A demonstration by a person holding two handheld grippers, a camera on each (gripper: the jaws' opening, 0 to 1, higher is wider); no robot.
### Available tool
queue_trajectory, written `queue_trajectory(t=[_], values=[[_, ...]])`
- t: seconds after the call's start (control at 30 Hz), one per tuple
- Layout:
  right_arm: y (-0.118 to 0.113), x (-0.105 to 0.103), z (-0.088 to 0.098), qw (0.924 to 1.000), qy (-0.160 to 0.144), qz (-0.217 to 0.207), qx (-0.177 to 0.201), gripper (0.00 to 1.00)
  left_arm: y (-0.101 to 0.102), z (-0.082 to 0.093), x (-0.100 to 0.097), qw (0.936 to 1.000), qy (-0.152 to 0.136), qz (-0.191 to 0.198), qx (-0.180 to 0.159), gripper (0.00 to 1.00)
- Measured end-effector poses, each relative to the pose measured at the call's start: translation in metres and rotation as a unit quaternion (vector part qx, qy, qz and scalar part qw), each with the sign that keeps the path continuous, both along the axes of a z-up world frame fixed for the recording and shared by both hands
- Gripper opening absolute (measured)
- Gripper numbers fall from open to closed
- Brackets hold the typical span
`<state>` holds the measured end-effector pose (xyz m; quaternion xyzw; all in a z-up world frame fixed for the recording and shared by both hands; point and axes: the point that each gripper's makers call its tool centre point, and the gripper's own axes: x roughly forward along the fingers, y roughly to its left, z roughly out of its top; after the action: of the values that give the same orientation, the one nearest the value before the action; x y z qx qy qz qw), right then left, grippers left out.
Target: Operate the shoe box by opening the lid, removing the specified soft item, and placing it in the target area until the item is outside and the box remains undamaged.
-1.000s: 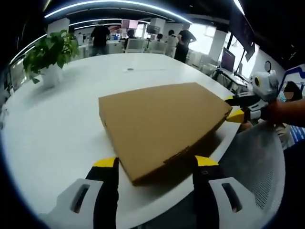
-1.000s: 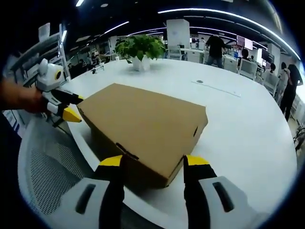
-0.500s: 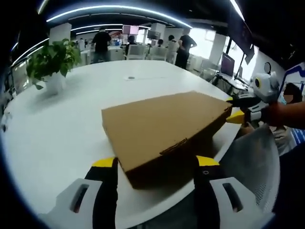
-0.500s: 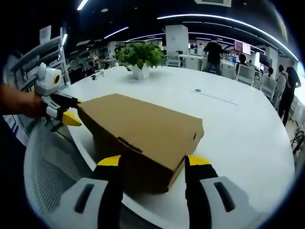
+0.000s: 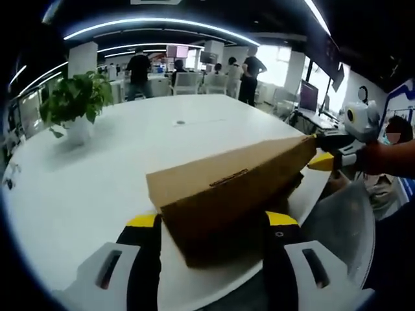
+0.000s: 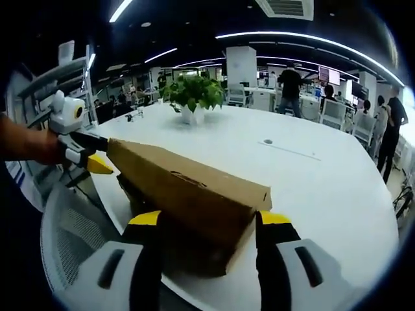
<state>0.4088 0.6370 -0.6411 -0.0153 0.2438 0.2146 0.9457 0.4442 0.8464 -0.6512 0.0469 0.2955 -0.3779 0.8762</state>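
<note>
Now the lid-opening step is under way: the shoe box (image 5: 227,194) sits at the near edge of the round white worktop (image 5: 104,162), and its lid (image 6: 188,184) looks tilted up on the side nearest both cameras, with a dark gap under it. No soft item is visible, so pulling it out and setting it down in the target area are, as I judge it, both still to do. Box shows no tears or crushing

Left tongs (image 5: 211,220) straddle a near corner of the box, jaws apart, released, not clearly gripping. Right tongs (image 6: 207,220) likewise sit spread on either side of the other near corner. In the left gripper view the right tongs (image 5: 324,152) meet the far end of the lid; can't tell if they pinch it there

Materials: plain brown cardboard, matte, flat panels, sharp folded edges, a small slot on the lid's side. Worktop is smooth, glossy white. Potted plant (image 5: 74,103) in a white pot stands well away. Mesh chair (image 6: 71,240) just beside the worktop
</note>
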Motion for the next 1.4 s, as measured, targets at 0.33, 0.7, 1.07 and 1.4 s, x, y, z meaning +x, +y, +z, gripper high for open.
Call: queue_trajectory(t=[0.33, 0.7, 1.07, 1.4], values=[[-0.004, 0.012, 0.014, 0.9997, -0.014, 0.008, -0.019, 0.51, -0.003, 0.018, 0.011, 0.9998, -0.018, 0.001, -0.005, 0.63], [-0.008, 0.034, 0.032, 0.9988, -0.035, 0.013, -0.031, 0.52, -0.008, 0.041, 0.034, 0.9990, -0.042, 0.005, -0.015, 0.64], [-0.016, 0.058, 0.039, 0.9972, -0.049, 0.003, -0.057, 0.45, -0.013, 0.052, 0.058, 0.9982, -0.059, 0.004, -0.014, 0.65], [-0.039, 0.085, 0.045, 0.9939, -0.058, -0.053, -0.078, 0.22, -0.019, 0.057, 0.071, 0.9976, -0.069, 0.001, -0.009, 0.68]])
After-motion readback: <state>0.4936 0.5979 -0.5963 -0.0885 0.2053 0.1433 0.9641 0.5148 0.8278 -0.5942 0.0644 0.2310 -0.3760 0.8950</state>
